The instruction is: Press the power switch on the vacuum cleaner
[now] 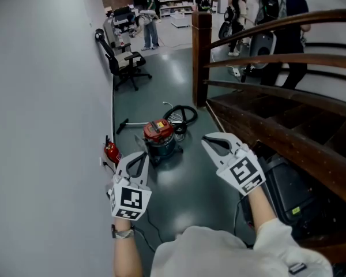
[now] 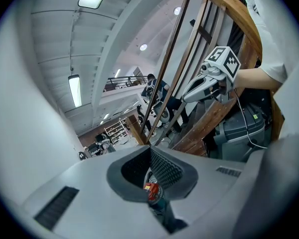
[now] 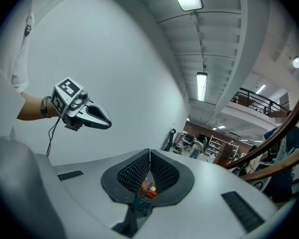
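Note:
A vacuum cleaner [image 1: 159, 136] with a red lid and a teal drum stands on the dark floor, its black hose [image 1: 182, 115] coiled behind it. My left gripper [image 1: 142, 156] hovers in the air just left of it, shut with nothing in its jaws. My right gripper [image 1: 210, 139] floats to the vacuum's right, also shut and empty. Neither touches the vacuum. In the left gripper view the vacuum [image 2: 152, 192] shows small and far beyond the closed left gripper [image 2: 150, 151]. The right gripper view shows the vacuum [image 3: 147, 188] the same way past the closed right gripper [image 3: 149, 153].
A white wall [image 1: 46, 97] runs along the left, with a red fire extinguisher [image 1: 111, 152] at its foot. A wooden stair railing [image 1: 265, 62] and post [image 1: 200, 56] close the right side, with a black case [image 1: 288, 189] below. An office chair [image 1: 126, 62] and people [image 1: 277, 16] stand farther back.

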The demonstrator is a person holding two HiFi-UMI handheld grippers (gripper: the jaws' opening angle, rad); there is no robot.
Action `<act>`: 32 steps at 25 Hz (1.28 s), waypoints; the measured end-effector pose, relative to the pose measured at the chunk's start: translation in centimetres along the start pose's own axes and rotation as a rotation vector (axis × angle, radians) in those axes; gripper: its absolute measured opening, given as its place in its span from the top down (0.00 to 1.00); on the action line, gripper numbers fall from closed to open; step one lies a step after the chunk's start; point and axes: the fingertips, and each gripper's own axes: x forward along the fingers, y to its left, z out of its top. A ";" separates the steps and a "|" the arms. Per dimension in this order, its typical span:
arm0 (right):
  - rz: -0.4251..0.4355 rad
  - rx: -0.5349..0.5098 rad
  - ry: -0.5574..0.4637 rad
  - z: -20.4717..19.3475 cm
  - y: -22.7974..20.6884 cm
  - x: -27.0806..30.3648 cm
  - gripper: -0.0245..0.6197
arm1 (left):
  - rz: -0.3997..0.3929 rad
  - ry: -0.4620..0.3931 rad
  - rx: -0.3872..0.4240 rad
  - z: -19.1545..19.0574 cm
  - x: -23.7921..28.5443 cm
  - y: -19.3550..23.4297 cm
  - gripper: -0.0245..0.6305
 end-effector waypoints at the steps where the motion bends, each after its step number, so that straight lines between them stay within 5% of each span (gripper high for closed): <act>1: 0.005 0.017 -0.007 0.0 0.1 0.0 0.92 | 0.000 0.000 0.000 0.0 0.0 0.0 0.96; 32: 0.052 0.094 -0.005 1.9 6.7 1.9 0.92 | -0.034 0.017 -0.028 -4.6 -4.8 1.8 0.96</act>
